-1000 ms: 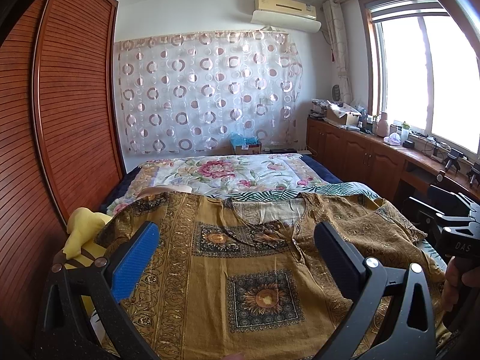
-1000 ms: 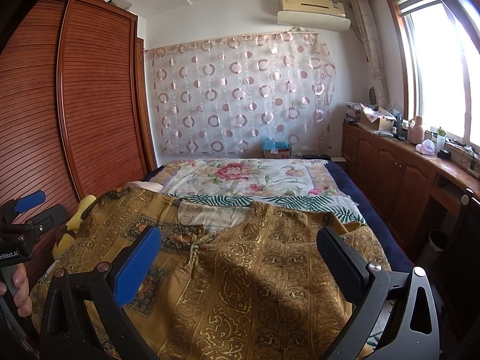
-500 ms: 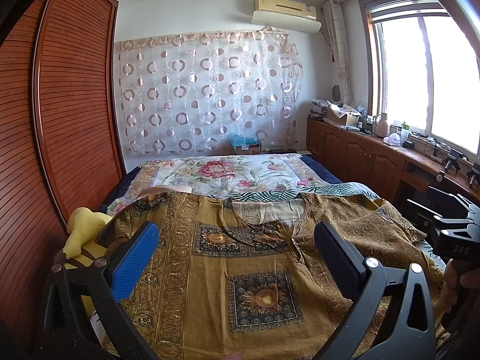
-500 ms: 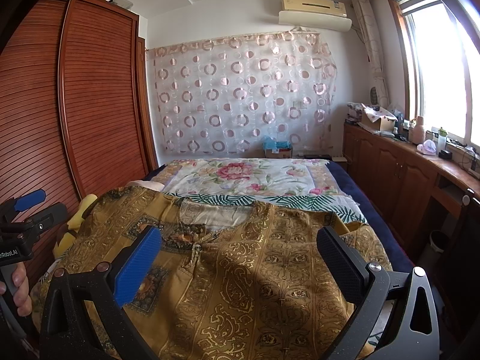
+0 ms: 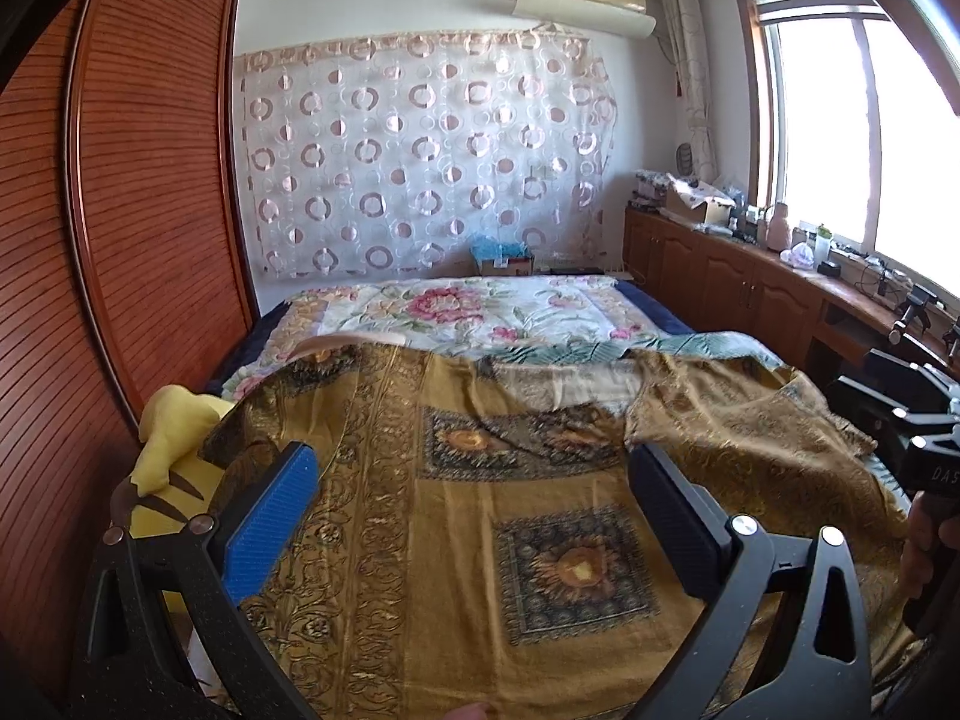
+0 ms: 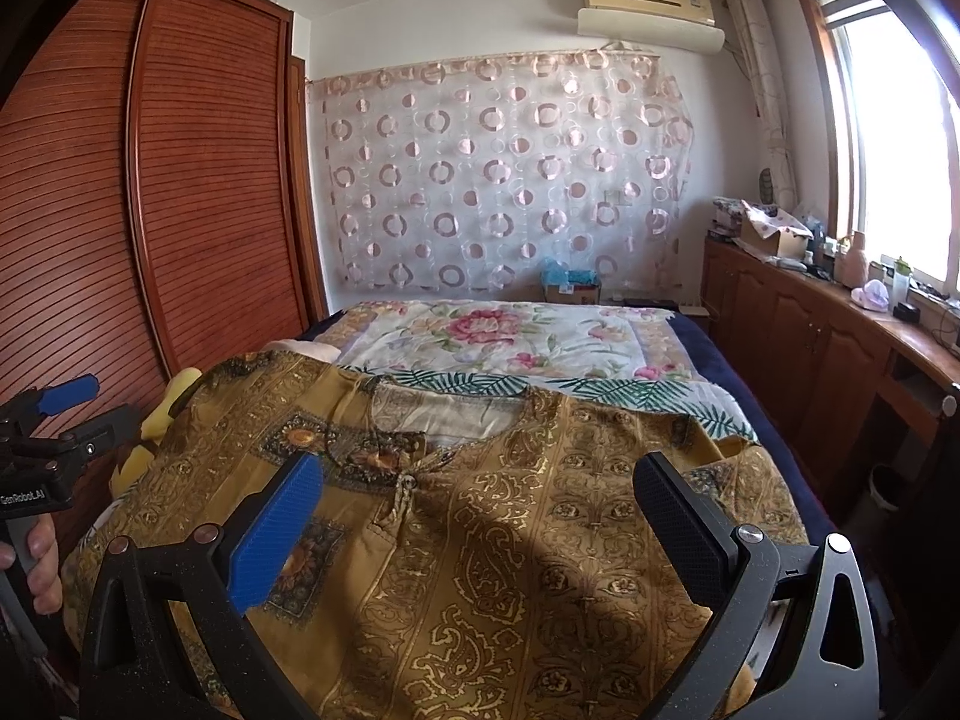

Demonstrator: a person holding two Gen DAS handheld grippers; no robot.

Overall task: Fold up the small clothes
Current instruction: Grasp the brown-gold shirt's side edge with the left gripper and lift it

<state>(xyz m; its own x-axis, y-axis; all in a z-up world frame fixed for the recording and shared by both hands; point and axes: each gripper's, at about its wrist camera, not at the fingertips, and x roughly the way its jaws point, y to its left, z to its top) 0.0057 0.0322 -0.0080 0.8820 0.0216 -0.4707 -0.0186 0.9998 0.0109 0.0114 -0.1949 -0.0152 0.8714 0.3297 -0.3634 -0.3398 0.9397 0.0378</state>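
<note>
A gold-brown patterned blouse [image 5: 480, 516] lies spread flat, front up, on the near end of the bed; it also shows in the right wrist view [image 6: 516, 540], neckline toward the far side. My left gripper [image 5: 471, 468] hovers open and empty above the blouse's left half. My right gripper [image 6: 477, 480] hovers open and empty above its right half. Each gripper shows at the edge of the other's view: the right gripper [image 5: 912, 420], the left gripper [image 6: 54, 420].
A floral quilt [image 5: 480, 312] covers the far part of the bed. A yellow plush toy [image 5: 168, 468] lies at the bed's left edge beside the wooden wardrobe [image 5: 120, 240]. Wooden cabinets [image 6: 828, 348] with clutter run along the right wall under the window.
</note>
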